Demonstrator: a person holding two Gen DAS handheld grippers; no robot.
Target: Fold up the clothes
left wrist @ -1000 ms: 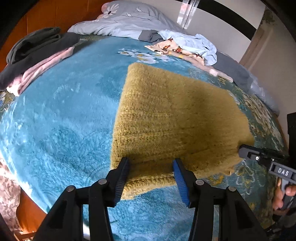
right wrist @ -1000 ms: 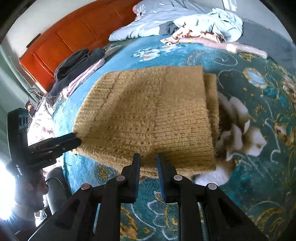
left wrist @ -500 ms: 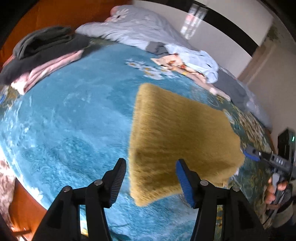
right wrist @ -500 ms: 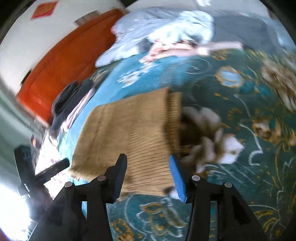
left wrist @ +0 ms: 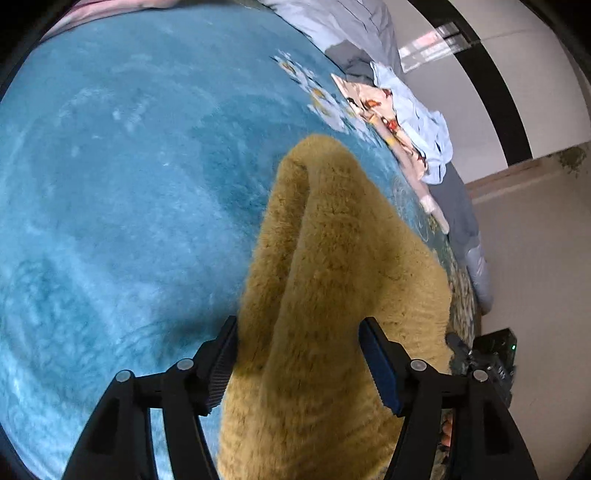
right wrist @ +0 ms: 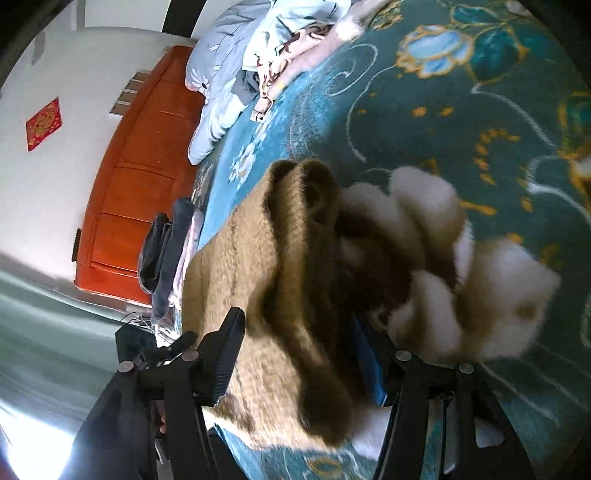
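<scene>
A folded mustard-yellow knitted sweater (left wrist: 332,266) lies on the teal bedspread (left wrist: 110,184). My left gripper (left wrist: 299,365) is open, its jaws wide on either side of the sweater's near left edge, very close to the cloth. My right gripper (right wrist: 299,369) is open too, its jaws straddling the sweater's (right wrist: 258,280) right edge, beside its white fluffy trim (right wrist: 461,280). The right gripper's tip shows in the left wrist view (left wrist: 461,347), at the sweater's far corner. The left gripper shows in the right wrist view (right wrist: 162,354).
A heap of unfolded clothes (left wrist: 413,122) and a grey duvet (left wrist: 351,29) lie at the far side of the bed. Folded dark and pink garments (right wrist: 166,251) are stacked near the orange headboard (right wrist: 136,184). The bed's edge (left wrist: 476,280) and the floor are at the right.
The right gripper opened from shut. Both grippers dropped low and pushed in, so that each now straddles a side edge of the sweater. The views tilted sharply.
</scene>
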